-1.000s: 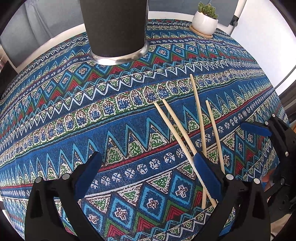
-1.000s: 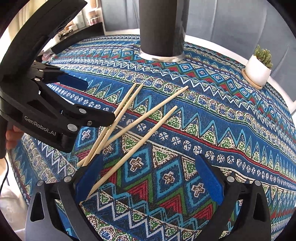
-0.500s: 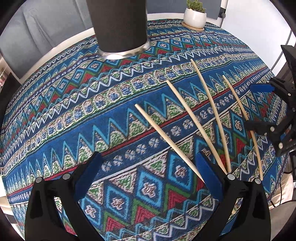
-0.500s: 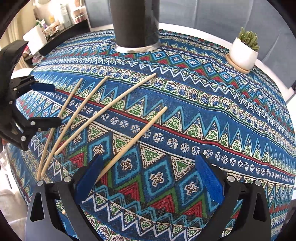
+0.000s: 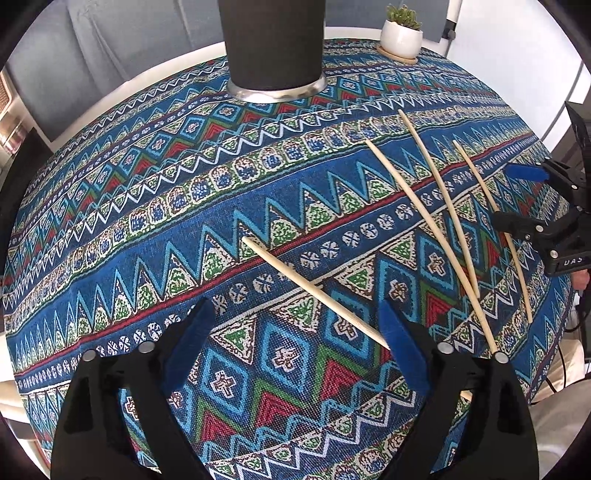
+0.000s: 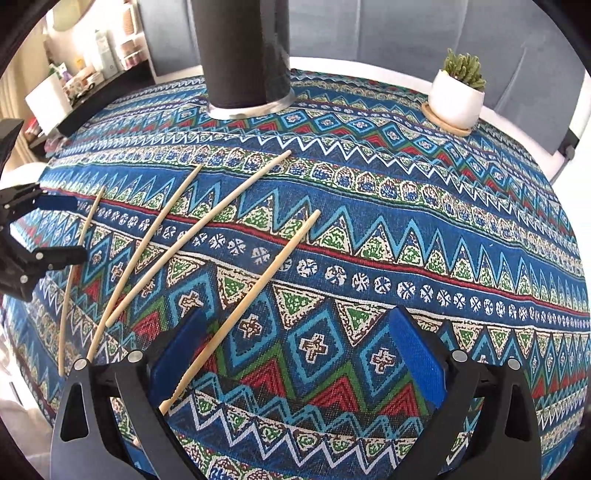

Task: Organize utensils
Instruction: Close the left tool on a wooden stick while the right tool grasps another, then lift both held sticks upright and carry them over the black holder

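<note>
Both tongs, left (image 5: pixel 295 350) and right (image 6: pixel 299 354), are closing but gaping empty over separate chopsticks (image 5: pixel 314 291), each risking rolling its thin stick across the bench (image 5: pixel 110 229).

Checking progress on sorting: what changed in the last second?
The left gripper moved left, away from the right gripper, sliding one chopstick off the other three. Both jaws have just been closing, a loose chopstick between each pair. Black cylinder and plant stayed.

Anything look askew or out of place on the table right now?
Yes: four chopsticks lie loose and fanned on the patterned tablecloth, none in the dark holder. One lies apart from the rest, crossing the left gripper. No damage visible.
</note>
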Demonstrator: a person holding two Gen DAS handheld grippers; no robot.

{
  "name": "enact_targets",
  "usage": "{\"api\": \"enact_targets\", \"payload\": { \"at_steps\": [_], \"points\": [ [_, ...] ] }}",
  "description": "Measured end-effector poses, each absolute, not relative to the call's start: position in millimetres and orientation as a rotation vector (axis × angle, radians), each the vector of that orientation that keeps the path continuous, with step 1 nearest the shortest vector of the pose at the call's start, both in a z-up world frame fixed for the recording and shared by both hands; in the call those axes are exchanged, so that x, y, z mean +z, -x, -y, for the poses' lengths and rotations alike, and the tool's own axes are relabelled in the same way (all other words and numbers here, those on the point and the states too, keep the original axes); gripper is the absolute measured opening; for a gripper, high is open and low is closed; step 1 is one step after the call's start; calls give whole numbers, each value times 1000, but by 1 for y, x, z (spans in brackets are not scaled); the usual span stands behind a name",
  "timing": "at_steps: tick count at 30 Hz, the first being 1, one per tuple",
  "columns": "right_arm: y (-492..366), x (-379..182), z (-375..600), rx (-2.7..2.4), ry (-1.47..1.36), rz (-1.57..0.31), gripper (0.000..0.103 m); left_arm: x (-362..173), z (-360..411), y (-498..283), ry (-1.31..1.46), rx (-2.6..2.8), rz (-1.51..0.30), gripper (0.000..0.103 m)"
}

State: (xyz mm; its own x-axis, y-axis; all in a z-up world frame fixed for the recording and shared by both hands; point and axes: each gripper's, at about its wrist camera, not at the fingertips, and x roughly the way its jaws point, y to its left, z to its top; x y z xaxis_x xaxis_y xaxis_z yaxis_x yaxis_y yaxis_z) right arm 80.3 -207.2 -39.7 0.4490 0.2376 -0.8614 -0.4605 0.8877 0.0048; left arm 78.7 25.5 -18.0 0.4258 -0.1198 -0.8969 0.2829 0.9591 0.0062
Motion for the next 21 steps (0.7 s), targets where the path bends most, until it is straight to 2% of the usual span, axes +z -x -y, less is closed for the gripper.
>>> {"api": "enact_targets", "payload": {
  "at_steps": [1,2,4,5,6,11,21],
  "points": [
    [-77,-37,206,458,251,-1015,74,-17,-27,-76,-174,-268,-1098,77],
    [-75,-33,206,483,261,-1007,42,-17,-28,-75,-181,-280,-1096,69],
    [-73,-29,205,519,273,-1023,22,-14,-33,-74,-189,-300,-1109,48],
    [-73,-28,206,529,281,-1029,14,-13,-36,-74,-187,-303,-1124,29],
    [-74,-28,208,537,283,-1030,13,-12,-39,-74,-182,-310,-1141,20],
    [-83,-27,231,557,200,-1060,6,-13,-56,-69,-135,-319,-1175,6],
    [-80,-3,279,536,8,-984,5,-5,-67,-57,-161,-299,-1166,5]
  ]
}}
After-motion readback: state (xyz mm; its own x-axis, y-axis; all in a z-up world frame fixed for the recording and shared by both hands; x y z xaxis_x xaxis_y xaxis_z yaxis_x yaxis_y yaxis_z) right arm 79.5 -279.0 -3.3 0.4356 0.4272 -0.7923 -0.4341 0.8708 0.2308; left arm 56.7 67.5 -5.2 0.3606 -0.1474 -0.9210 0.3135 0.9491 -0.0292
